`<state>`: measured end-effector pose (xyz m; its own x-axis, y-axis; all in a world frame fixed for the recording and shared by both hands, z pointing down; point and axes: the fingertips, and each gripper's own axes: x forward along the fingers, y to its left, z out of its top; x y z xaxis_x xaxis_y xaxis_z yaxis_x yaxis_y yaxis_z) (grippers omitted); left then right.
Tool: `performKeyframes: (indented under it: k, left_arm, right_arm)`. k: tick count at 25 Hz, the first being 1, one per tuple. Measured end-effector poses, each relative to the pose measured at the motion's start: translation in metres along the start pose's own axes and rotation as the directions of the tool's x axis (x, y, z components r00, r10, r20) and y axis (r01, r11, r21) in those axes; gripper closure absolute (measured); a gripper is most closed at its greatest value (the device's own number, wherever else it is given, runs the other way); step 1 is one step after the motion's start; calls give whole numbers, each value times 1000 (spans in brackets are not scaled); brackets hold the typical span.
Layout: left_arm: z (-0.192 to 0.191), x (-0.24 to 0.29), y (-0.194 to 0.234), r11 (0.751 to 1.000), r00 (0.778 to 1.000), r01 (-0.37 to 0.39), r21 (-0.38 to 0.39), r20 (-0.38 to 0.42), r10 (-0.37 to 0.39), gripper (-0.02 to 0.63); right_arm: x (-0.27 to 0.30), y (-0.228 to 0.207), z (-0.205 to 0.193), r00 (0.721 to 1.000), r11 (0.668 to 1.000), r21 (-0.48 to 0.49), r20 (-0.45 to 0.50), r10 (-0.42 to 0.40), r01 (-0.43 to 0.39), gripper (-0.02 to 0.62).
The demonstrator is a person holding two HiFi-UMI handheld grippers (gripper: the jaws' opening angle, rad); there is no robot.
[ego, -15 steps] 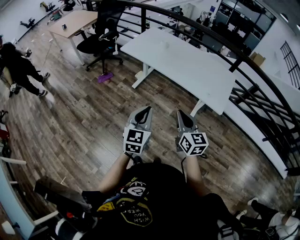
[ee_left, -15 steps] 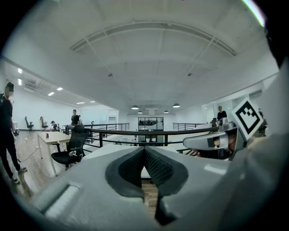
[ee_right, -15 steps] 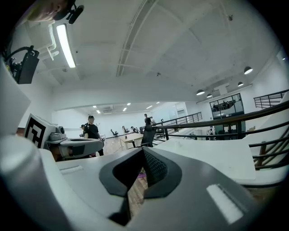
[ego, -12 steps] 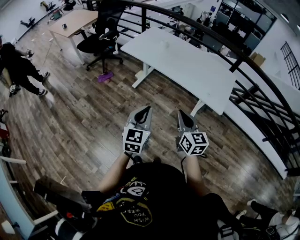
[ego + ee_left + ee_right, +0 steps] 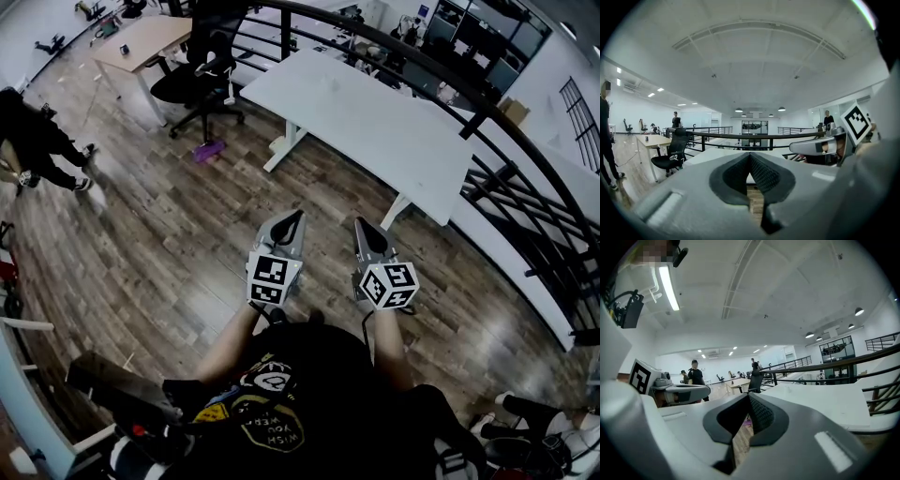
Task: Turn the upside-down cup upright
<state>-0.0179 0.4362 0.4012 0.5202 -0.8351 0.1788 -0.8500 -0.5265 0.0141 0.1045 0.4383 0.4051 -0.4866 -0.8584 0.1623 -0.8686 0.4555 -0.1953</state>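
No cup shows in any view. My left gripper [image 5: 294,218] and right gripper [image 5: 360,226] are held side by side in front of the person's chest, above the wooden floor, pointing toward a white table [image 5: 375,122]. Both are shut with nothing between the jaws. In the left gripper view the left gripper [image 5: 750,155] has its pads pressed together, and the right gripper [image 5: 820,146] shows at the right edge. In the right gripper view the right gripper [image 5: 749,397] is likewise shut and empty, with the left gripper [image 5: 679,391] at its left.
The white table's top looks bare. A black office chair [image 5: 199,80] and a wooden desk [image 5: 150,42] stand at the far left. A black railing [image 5: 511,131] curves behind the table. A person in black [image 5: 33,136] is at the left edge. A purple object [image 5: 208,152] lies on the floor.
The head view has shifted slightly, so the table sits a little higher in the picture. Both grippers keep their place and stay shut.
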Motion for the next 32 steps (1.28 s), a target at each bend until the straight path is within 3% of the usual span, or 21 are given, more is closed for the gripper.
performKeyframes:
  k: [9, 14, 23, 32]
  left_arm:
    - [-4, -5, 25, 999, 999, 43, 29, 1, -43, 603]
    - [-5, 0, 40, 999, 999, 48, 9, 5, -48, 603]
    - [-9, 46, 71, 999, 1000, 28, -37, -2, -28, 603]
    - [13, 146, 75, 998, 999, 42, -43, 0, -42, 603]
  right_arm:
    - [20, 28, -4, 1000, 1000, 5, 14, -22, 22, 594]
    - [32, 27, -1, 999, 999, 39, 29, -34, 32, 594]
    - [78, -7, 3, 999, 998, 32, 7, -47, 46, 594]
    - [132, -75, 26, 1000, 999, 28, 7, -29, 29, 594]
